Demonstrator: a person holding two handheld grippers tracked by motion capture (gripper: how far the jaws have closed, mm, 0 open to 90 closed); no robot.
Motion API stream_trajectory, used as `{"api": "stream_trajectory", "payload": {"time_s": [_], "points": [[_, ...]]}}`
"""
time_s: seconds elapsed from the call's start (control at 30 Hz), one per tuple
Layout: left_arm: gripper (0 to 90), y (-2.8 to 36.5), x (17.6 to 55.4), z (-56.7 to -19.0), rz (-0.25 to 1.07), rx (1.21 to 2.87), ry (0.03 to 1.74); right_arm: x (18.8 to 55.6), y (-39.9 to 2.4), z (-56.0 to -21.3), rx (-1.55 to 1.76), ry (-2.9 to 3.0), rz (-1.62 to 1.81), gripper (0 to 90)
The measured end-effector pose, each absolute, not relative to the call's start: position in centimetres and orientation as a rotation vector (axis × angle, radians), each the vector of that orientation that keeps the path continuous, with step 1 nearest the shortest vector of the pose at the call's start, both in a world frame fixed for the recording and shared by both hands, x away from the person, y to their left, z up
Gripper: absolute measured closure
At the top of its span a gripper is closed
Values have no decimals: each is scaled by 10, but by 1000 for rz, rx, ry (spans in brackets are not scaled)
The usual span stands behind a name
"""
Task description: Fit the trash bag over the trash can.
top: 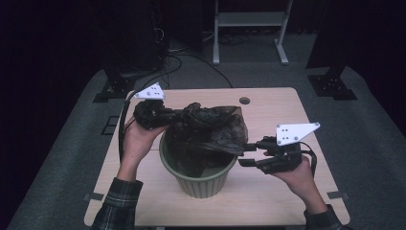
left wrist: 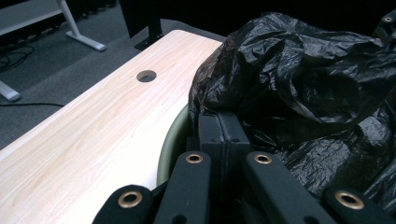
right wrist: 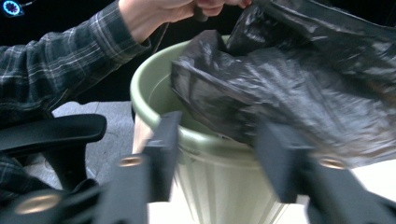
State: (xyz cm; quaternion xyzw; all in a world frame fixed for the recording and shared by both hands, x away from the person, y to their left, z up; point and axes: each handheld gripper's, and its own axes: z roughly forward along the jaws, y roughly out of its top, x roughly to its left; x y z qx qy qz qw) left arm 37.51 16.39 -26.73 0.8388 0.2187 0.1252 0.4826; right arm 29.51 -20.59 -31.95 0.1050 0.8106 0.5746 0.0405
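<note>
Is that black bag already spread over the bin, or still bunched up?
Still bunched up. The bag sits crumpled over the bin, part hanging inside, and much of the green rim is bare.
</note>
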Motion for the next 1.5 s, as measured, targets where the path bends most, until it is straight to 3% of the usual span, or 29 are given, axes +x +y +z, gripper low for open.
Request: {"api": "stream_trajectory", "payload": {"time_s": [0.1,0.17,0.87,1.5], "points": [[900,166,373,-267,301,2045,530,297,-207,-318,326,2439,1770,801],[900,168,372,-267,299,2041,528,297,-209,-316,333,2410,1769,898],[900,239,337,-276,308,1938,599,309,-266,-325,538,2354,1684,899],[900,273,308,-327,269,1907,692,308,-285,-369,665,2468,1524,900]]}}
